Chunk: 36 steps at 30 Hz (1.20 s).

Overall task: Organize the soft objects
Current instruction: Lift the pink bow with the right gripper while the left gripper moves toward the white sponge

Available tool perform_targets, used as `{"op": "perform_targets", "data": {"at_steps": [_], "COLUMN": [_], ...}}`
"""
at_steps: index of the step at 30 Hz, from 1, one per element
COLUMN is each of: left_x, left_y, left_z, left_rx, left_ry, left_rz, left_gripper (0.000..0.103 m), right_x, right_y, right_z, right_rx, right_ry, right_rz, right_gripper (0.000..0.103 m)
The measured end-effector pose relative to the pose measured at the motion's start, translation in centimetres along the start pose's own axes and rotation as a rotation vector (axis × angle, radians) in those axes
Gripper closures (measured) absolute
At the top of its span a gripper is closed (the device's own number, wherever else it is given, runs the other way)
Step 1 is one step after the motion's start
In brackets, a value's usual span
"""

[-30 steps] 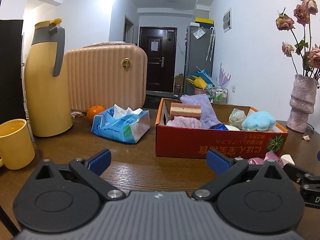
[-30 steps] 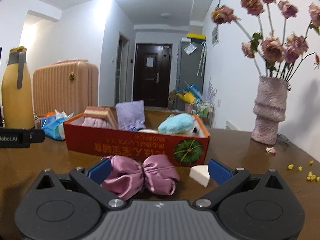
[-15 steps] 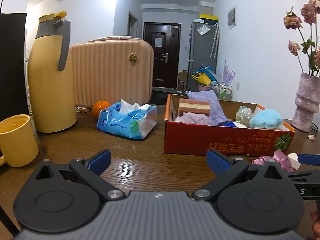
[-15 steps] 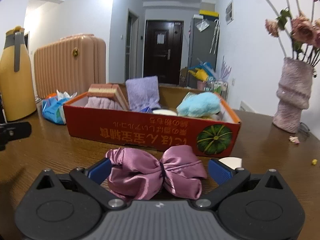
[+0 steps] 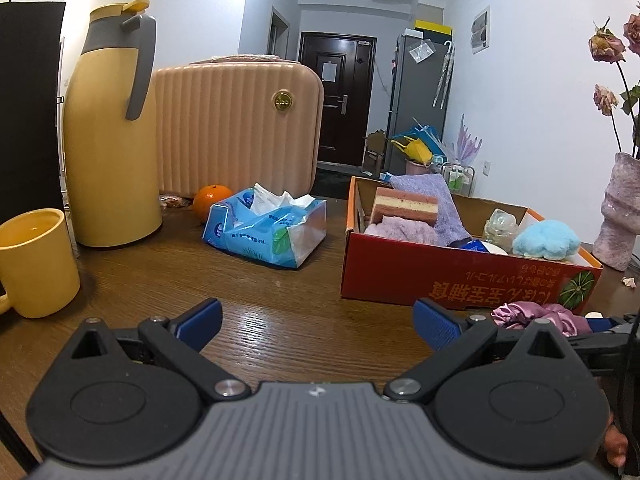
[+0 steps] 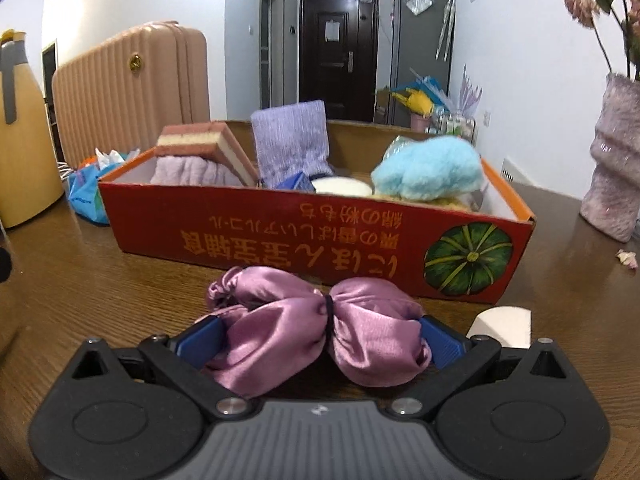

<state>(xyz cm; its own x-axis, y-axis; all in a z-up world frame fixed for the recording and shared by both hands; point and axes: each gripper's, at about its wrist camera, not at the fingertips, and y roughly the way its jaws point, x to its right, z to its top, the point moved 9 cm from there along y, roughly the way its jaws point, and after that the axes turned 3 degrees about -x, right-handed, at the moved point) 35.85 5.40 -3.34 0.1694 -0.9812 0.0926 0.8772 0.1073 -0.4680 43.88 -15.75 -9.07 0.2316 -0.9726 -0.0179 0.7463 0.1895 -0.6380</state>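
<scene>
Right then, your shiny mauve satin bow-shaped scrunchie (image 6: 316, 332) lay on the brown wooden table (image 6: 60, 280) just in front of the red cardboard box with the pumpkin picture (image 6: 304, 236), its long axis running left to right across your right gripper (image 6: 318, 334), parallel to the box's front wall. Your right gripper's blue fingertips (image 6: 200, 336) stood wide apart, one at each end of the bow; both looked to touch the fabric, though you could not tell whether they pressed it. Your left gripper (image 5: 318, 322) was spread just as wide over bare table and held nothing. A white wedge-shaped sponge (image 6: 502, 326) sat just right of the bow, its lower edge hidden behind the gripper body. Inside the box, the fluffy light-blue puff (image 6: 428, 168) and the pink-and-cream layered sponge block (image 6: 208, 146) showed clearly, while the items beneath them were hard to make out.
</scene>
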Motion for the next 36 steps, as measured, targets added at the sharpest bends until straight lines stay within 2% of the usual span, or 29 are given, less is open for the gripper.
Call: {"op": "perform_targets", "data": {"at_steps": [4,6,10,12,14,15,20,36], "left_x": [0.1,0.1,0.1,0.1,0.1,0.1,0.1,1.2], "left_y": [0.1,0.2,0.2,0.2,0.2,0.2,0.2,1.3], "left_z": [-0.1,-0.2,-0.2,-0.2,-0.2,-0.3,-0.3,-0.6], "left_rx": [-0.004,-0.006,-0.007,-0.007,-0.007,-0.007,-0.01,-0.031], "left_ry": [0.002,0.004,0.004,0.004,0.004,0.004,0.003,0.003], "left_rz": [0.001,0.003,0.003,0.005,0.003,0.003,0.004,0.014], "left_gripper": [0.0,0.0,0.0,0.0,0.0,0.0,0.0,0.0], "right_x": [0.1,0.2,0.4,0.4,0.4,0.4,1.0,4.9], "right_y": [0.3,0.2,-0.1,-0.4,-0.8,-0.9,-2.3,-7.1], "right_z": [0.0,0.1,0.1,0.1,0.1,0.1,0.4,1.5], "right_rx": [-0.006,0.001,0.01,0.022,0.033,0.038,0.089,0.269], "right_ry": [0.004,0.002,0.002,-0.006,-0.009,-0.004,0.016,0.062], "right_rz": [0.006,-0.001,-0.011,-0.017,-0.021,-0.019,-0.026,-0.064], "right_gripper": [0.003,0.018,0.037,0.053,0.063,0.065,0.069,0.069]}}
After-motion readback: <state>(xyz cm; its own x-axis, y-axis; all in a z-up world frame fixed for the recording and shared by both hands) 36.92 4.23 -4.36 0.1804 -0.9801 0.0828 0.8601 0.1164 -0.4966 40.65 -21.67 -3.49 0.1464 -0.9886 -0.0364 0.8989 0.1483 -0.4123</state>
